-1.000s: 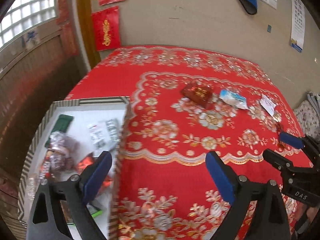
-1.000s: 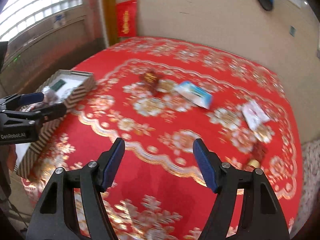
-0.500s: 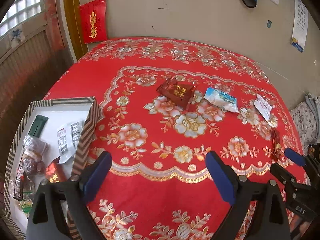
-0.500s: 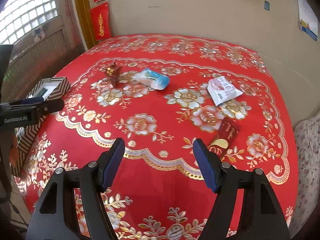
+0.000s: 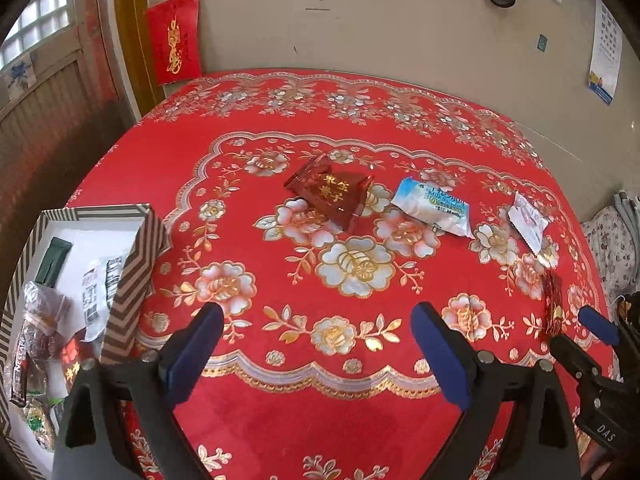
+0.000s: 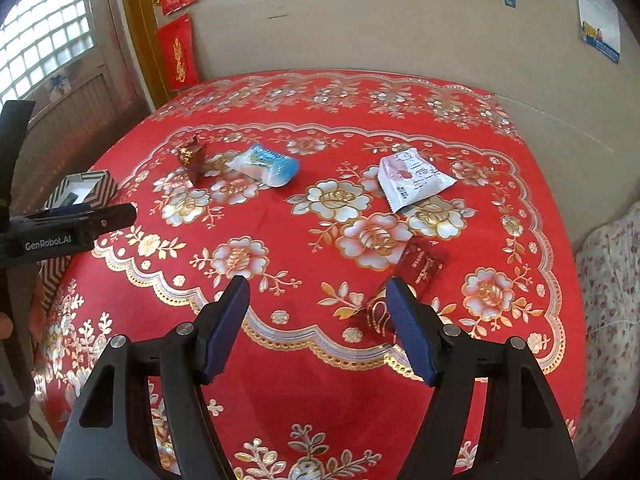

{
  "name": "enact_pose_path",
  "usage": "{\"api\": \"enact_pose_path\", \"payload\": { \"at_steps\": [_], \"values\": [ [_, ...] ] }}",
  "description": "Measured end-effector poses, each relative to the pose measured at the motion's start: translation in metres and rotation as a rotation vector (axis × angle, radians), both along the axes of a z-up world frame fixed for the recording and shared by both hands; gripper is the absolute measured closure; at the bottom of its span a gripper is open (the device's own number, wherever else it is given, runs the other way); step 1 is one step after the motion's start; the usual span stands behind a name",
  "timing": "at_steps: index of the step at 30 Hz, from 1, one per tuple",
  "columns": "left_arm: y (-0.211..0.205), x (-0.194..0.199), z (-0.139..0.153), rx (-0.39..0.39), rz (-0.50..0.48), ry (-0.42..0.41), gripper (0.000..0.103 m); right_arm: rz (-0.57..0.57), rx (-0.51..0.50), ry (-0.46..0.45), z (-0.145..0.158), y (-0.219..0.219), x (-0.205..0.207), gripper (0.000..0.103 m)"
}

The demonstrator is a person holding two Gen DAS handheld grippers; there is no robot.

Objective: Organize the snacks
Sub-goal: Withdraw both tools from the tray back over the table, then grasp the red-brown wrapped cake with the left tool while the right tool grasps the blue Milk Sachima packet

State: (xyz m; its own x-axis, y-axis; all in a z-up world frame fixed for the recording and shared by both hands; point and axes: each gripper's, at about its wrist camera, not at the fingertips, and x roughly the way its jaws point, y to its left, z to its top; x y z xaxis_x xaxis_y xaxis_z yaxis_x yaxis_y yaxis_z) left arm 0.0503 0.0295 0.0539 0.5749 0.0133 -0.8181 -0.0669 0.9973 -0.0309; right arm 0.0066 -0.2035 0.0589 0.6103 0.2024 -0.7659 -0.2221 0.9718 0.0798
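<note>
Loose snacks lie on the red flowered tablecloth (image 5: 320,420): a dark red packet with gold writing (image 5: 330,194), a blue and white milk snack bag (image 5: 434,208), a white and pink sachet (image 6: 412,178) and a flat red packet (image 6: 418,270). My left gripper (image 5: 316,352) hangs open and empty over the near table edge, well short of the dark red packet. My right gripper (image 6: 318,312) is open too, and the flat red packet lies just beyond its right fingertip (image 6: 402,300). A striped box (image 5: 132,280) at the left holds several wrapped snacks.
The table stands against a beige wall with red hangings (image 5: 174,38) at the back left. A window and wooden panelling (image 6: 44,44) run along the left. Floral fabric (image 6: 612,280) lies off the table's right edge. The left gripper's side (image 6: 76,226) shows in the right wrist view.
Both grippers swung right across the table and sank a little. The box slid to the left edge of the left wrist view. The flat red packet came up to the right fingertips.
</note>
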Motion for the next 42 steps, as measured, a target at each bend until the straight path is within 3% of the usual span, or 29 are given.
{"api": "enact_pose_path", "payload": {
  "at_steps": [9,18,29,42],
  "values": [
    [0.007,0.028,0.000,-0.051,0.041,0.009,0.007,0.007,0.020,0.013,-0.005,-0.005,0.006,0.032],
    [0.025,0.073,-0.005,-0.190,0.156,0.051,0.007,0.069,-0.018,0.016,-0.002,0.008,0.036,0.032],
    [0.032,0.111,-0.027,-0.298,0.283,0.098,0.007,0.211,-0.102,-0.014,0.005,0.036,0.104,0.032],
    [0.028,0.124,-0.038,-0.314,0.305,0.132,0.007,0.511,-0.199,0.057,-0.022,0.084,0.158,0.032]
  ]
}}
